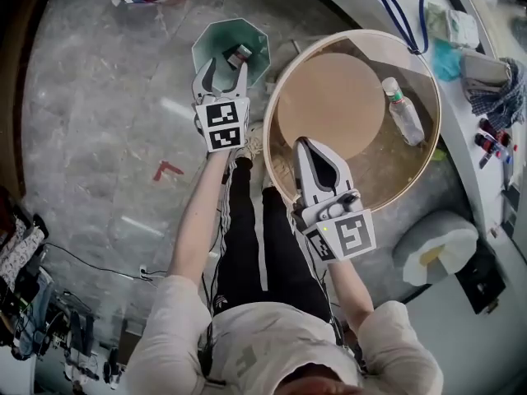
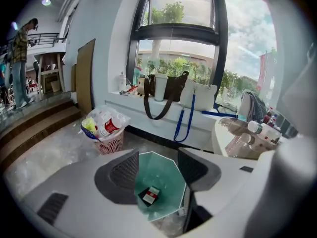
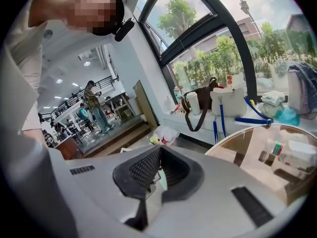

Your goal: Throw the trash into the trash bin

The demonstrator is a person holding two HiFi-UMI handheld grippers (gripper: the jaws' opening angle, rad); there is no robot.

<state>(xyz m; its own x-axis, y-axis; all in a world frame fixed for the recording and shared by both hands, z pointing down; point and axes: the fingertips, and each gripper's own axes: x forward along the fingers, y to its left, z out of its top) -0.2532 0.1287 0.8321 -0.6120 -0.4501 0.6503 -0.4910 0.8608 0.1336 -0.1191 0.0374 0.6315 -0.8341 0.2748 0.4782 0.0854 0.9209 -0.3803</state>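
Risk, as I judge it: the left gripper (image 1: 221, 62) hangs over the bin (image 1: 216, 38) mouth, so a careless sideways pull could tip the bin and spill the pack (image 1: 237, 57) lying on its bottom. The bottle (image 1: 403, 109), on its side on the table (image 1: 329, 97), could roll if nudged. Left jaws wide, nothing between them; right gripper (image 1: 302, 144) over the table's near rim, jaws closed tip to tip, empty.
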